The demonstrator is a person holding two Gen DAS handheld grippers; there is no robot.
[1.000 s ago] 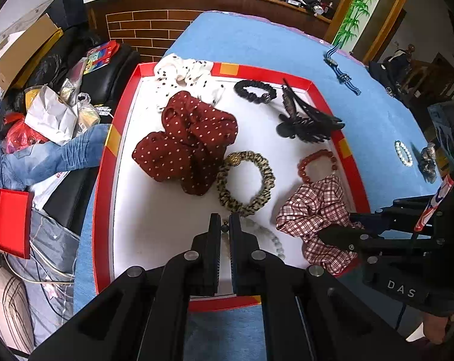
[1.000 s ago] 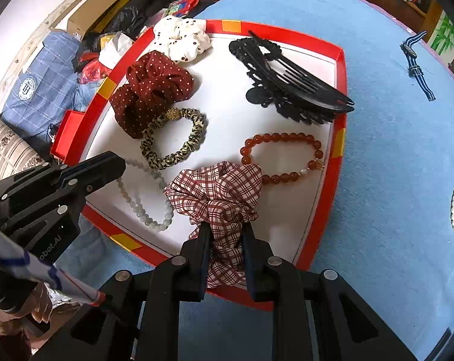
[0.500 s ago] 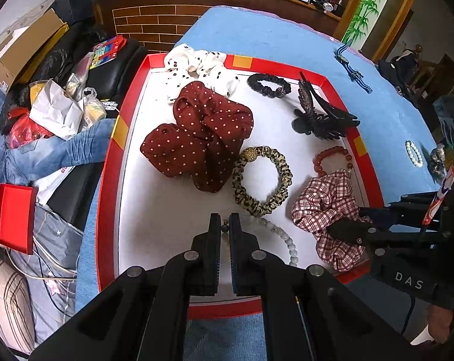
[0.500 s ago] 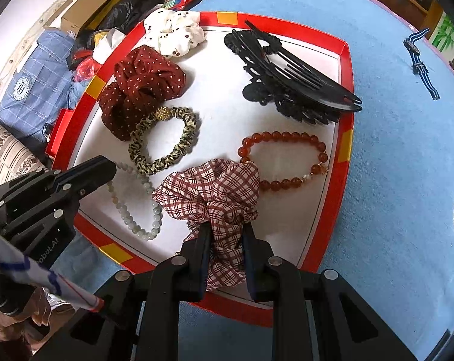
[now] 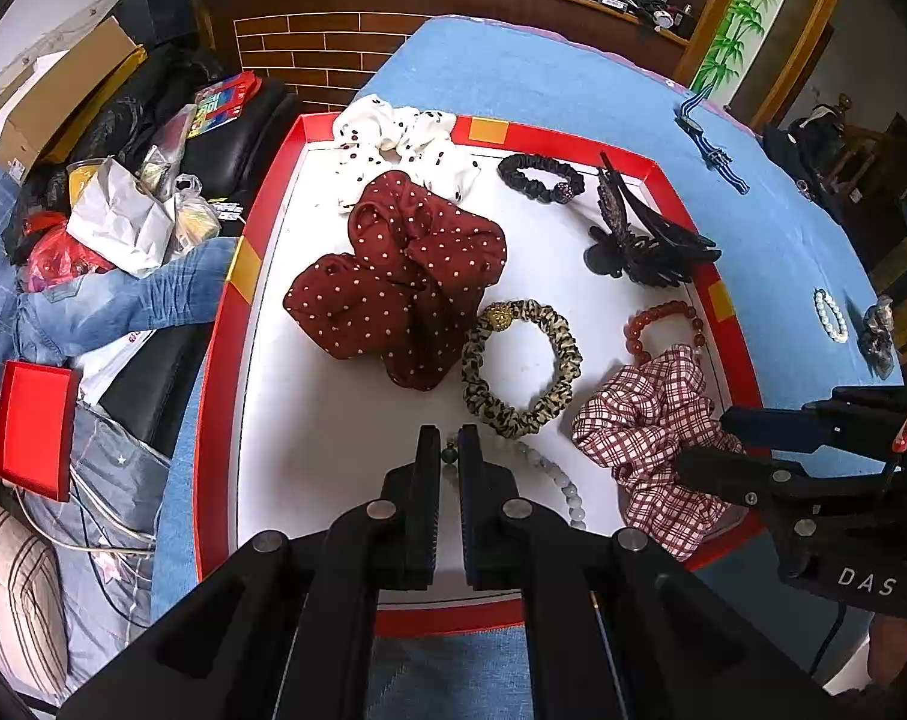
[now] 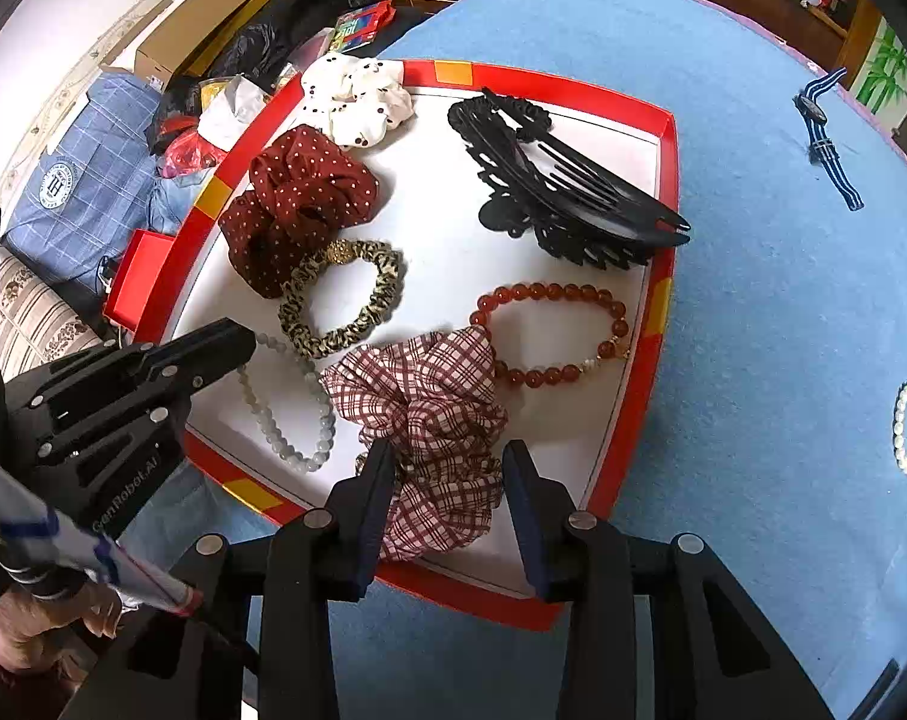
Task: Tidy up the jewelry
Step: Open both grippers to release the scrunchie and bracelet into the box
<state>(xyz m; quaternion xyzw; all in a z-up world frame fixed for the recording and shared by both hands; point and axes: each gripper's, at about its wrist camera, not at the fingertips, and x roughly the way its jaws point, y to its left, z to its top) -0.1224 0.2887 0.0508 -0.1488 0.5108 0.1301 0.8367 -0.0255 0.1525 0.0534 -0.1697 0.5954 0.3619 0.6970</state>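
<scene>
A cardboard box (image 5: pixel 51 102) sits at the upper left, and below it lies a crumpled white bag (image 5: pixel 123 222) amid clutter — blue jeans (image 5: pixel 117 300) stretched beside it. A small red box (image 5: pixel 33 429) rests lower down, and a brick-patterned wooden counter (image 5: pixel 333 36) runs behind the blue tabletop (image 5: pixel 543 78) — a bamboo picture (image 5: pixel 735 12) to its right.

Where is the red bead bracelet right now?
In the right wrist view, the red bead bracelet lies in the red tray near its right rim, between the black hair claw and the plaid scrunchie, which overlaps its left end.
</scene>
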